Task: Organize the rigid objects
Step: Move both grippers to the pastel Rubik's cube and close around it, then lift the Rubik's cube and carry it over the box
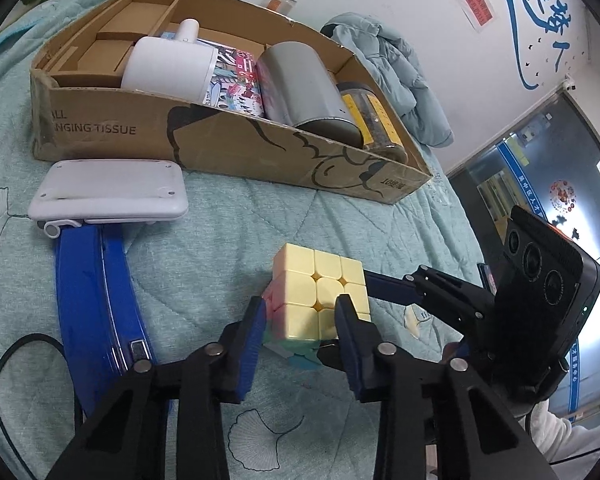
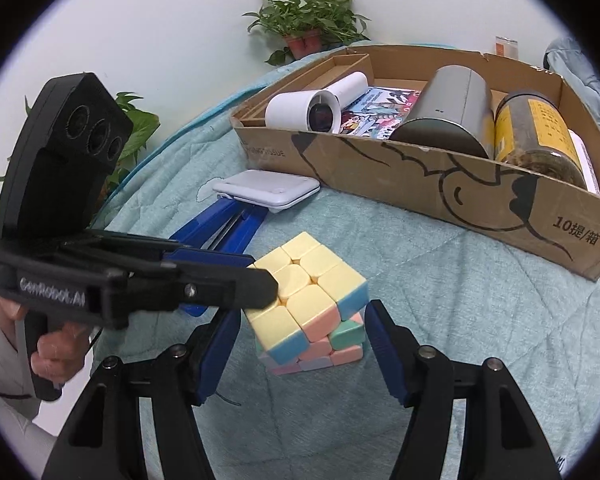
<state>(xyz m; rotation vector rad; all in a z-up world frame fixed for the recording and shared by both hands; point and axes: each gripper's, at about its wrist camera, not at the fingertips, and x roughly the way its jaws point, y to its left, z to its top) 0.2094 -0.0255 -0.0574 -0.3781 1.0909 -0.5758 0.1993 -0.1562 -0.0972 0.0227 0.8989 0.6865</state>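
Observation:
A pastel puzzle cube [image 1: 320,276] [image 2: 300,280], its top layer twisted a little, sits on the teal quilt in front of both grippers. My left gripper [image 1: 299,300] [image 2: 262,272] comes in from the left of the right wrist view. Its jaws stand narrow and pinch the cube's near left corner, pads touching. My right gripper [image 2: 303,309] straddles the cube's lower part, one blue pad against each side. In the left wrist view only one of its fingers [image 1: 384,286] shows, against the cube's right side. A hand [image 2: 56,352] holds the left gripper's handle.
An open cardboard box [image 1: 236,152] [image 2: 440,196] behind the cube holds a white cylinder device [image 1: 168,64], a grey tin [image 1: 304,84], a jar [image 1: 376,120] and a colourful book. A white flat device [image 1: 108,188] lies on a blue tool [image 1: 96,292]. A black cable [image 1: 4,360] runs at far left.

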